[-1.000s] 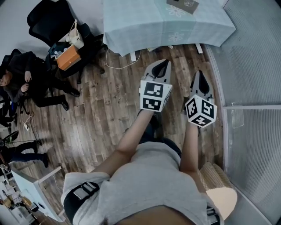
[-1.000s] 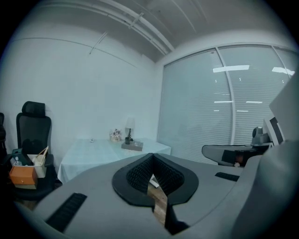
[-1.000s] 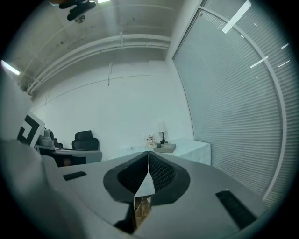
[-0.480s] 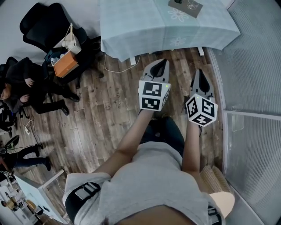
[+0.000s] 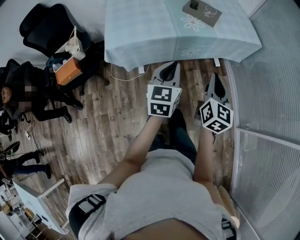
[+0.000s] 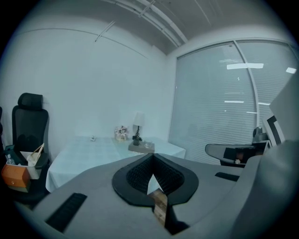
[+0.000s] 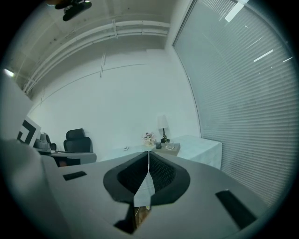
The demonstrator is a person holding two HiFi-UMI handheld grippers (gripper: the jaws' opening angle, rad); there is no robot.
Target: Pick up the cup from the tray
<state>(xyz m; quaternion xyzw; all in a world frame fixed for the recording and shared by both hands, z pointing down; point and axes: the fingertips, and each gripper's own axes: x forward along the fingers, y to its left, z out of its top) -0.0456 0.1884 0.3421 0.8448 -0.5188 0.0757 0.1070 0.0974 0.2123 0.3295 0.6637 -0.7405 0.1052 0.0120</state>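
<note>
**Head view.** A flat grey-brown tray sits at the top of the frame on a table with a pale blue cloth. It holds a clear glass cup and a small dark object. The left gripper and right gripper hang mid-frame over wood floor, short of the table edge. The cup is well apart from both, straight up-frame of the right one.

**Left gripper view.** Jaws clenched, nothing between them. The cup is on the tray just above the tips, at centre.

**Right gripper view.** Jaws clenched and empty. The cup is slightly right of and above the tips.

**Against a second ago.** The table sits lower in the head view, the tray shows whole, and both grippers are nearer the cloth.
</note>
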